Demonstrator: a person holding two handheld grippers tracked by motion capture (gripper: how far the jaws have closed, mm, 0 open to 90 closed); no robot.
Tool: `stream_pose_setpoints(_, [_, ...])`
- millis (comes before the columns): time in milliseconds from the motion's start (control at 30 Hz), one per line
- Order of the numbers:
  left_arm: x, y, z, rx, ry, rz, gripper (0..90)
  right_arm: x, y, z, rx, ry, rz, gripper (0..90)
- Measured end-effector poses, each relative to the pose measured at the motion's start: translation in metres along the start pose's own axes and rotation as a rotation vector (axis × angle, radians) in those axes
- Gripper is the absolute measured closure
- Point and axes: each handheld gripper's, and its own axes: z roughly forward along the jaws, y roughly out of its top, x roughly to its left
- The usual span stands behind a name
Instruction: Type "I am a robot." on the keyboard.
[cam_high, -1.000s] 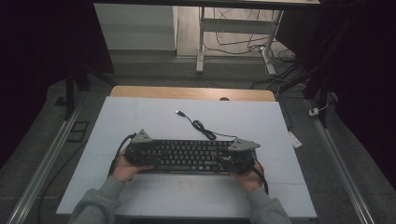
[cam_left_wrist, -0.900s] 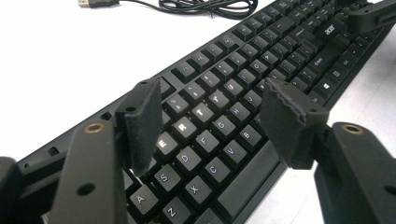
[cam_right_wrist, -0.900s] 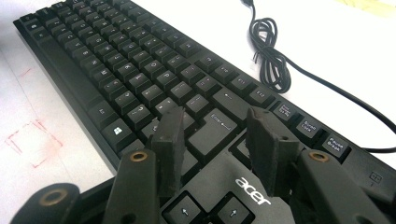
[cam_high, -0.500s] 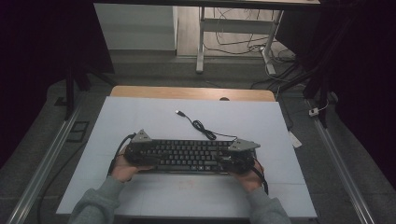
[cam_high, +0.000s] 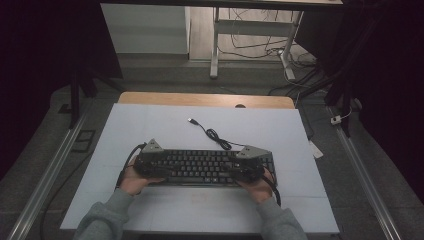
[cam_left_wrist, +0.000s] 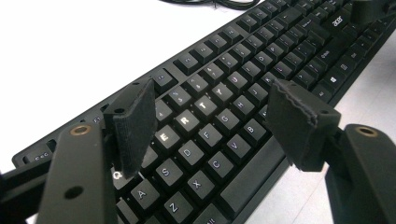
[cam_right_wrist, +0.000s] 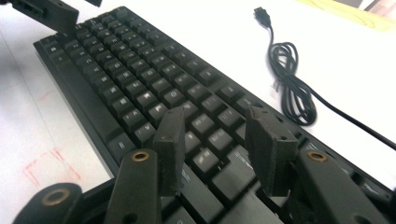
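Left tool (cam_left_wrist: 212, 116): jaws wide, and they have just been opening further. Nothing clamped. The pads (cam_left_wrist: 135, 123) hover over the left end of the keyboard (cam_left_wrist: 243, 93), above the Q/W/E/R keys, with the far pad out past the front edge near the space bar. I can't tell whether the near pad touches the keycaps.

Right tool (cam_right_wrist: 219, 149): jaws part-open and just eased in a bit. They stand over the keys at the right end of the keyboard (cam_right_wrist: 140, 84), gripping nothing. One pad (cam_right_wrist: 170, 149) hangs just over a keycap; contact unclear.

From the high view I see the left tool (cam_high: 150, 162) and right tool (cam_high: 249, 167) at opposite ends of the keyboard (cam_high: 200, 167), a hand behind each: left hand (cam_high: 132, 181), right hand (cam_high: 260, 187), grey sleeves coming in from the bottom edge.

The keyboard lies flat on the pale table (cam_high: 150, 120), long side across, toward the near edge. Its cable (cam_high: 216, 136) runs off the back edge, bunches into a loose coil just behind the keyboard, then trails to a USB plug (cam_high: 191, 120) lying free on the table, well apart from the keys. In the right tool's view the coil (cam_right_wrist: 289, 79) and plug (cam_right_wrist: 262, 15) sit past the far side of the keyboard.
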Motion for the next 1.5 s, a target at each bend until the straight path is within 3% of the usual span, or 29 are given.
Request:
stream_pose_setpoints(167, [0.000, 0.000, 0.000, 0.003, 0.000, 0.003, 33.0, 0.005, 0.006, 0.008, 0.004, 0.013, -0.006, 66.0])
stream_pose_setpoints(433, [0.000, 0.000, 0.000, 0.003, 0.000, -0.001, 32.5, 0.010, 0.016, 0.024, 0.034, 0.052, -0.035, 89.4])
stream_pose_setpoints(1033, [0.001, -0.001, -0.001, 0.007, 0.002, 0.003, 32.0, 0.016, 0.025, 0.070, 0.106, 0.072, -0.043, 89.6])
stream_pose_setpoints(1500, [0.001, -0.002, -0.001, 0.008, 0.009, 0.009, 32.0, 0.018, 0.026, 0.077, 0.137, 0.068, -0.052, 89.6])
